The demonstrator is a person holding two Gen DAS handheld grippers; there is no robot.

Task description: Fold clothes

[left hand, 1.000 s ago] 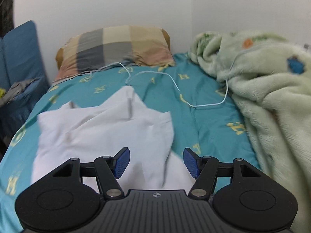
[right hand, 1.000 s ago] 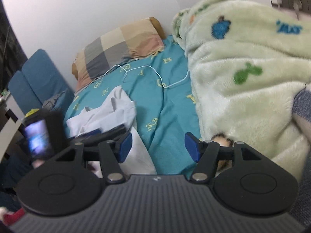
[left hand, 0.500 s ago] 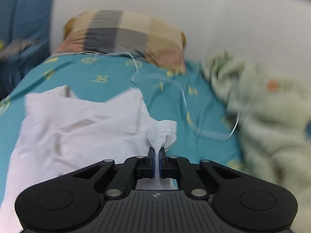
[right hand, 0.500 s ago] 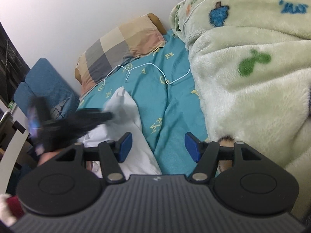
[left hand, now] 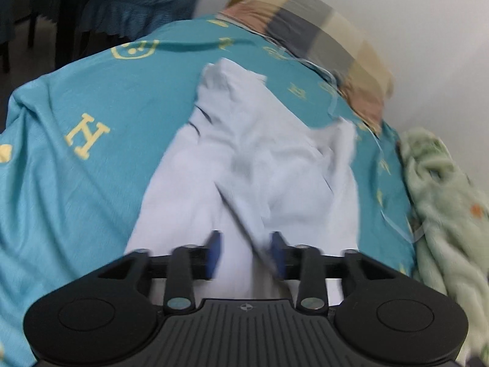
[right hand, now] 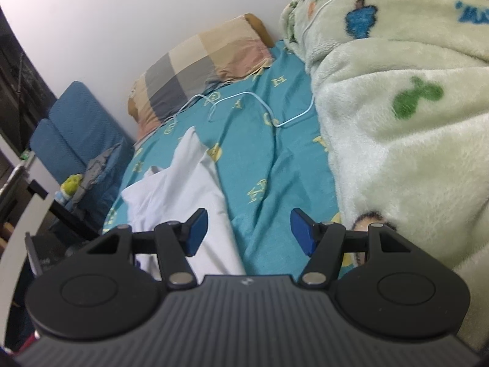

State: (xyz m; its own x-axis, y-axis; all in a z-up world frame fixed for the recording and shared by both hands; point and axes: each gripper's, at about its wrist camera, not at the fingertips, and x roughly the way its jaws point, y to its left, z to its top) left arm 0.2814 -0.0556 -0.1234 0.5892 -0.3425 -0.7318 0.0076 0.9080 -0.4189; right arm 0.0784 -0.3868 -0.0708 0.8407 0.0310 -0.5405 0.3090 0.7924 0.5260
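My left claw (left hand: 246,253) hangs low over the white garment (left hand: 259,165), pointing steeply down at it, and its jaws are opening. A fold of the white cloth runs down between the blue pads (left hand: 214,252) at the bottom centre of the left wrist view, but the picture is blurred there and the pads do not seem to press on it. The garment lies crumpled on the teal bedsheet (left hand: 91,98), stretching from the lower centre of that frame up towards the checked pillow (left hand: 324,39) at the upper right. A pale green fleece blanket (left hand: 443,198) bunches along the right edge.

My right claw (right hand: 249,232) is spread wide with nothing between its pads; through the gap I see only bare teal sheet. In the right wrist view the white garment sits at the lower left, its edge just behind my left-hand pad (right hand: 195,229). A thin white cable (right hand: 262,104) loops over the sheet in the middle of the frame, near the pillow. The green blanket fills the whole right side, and a blue chair (right hand: 76,128) stands at the left beside the bed.
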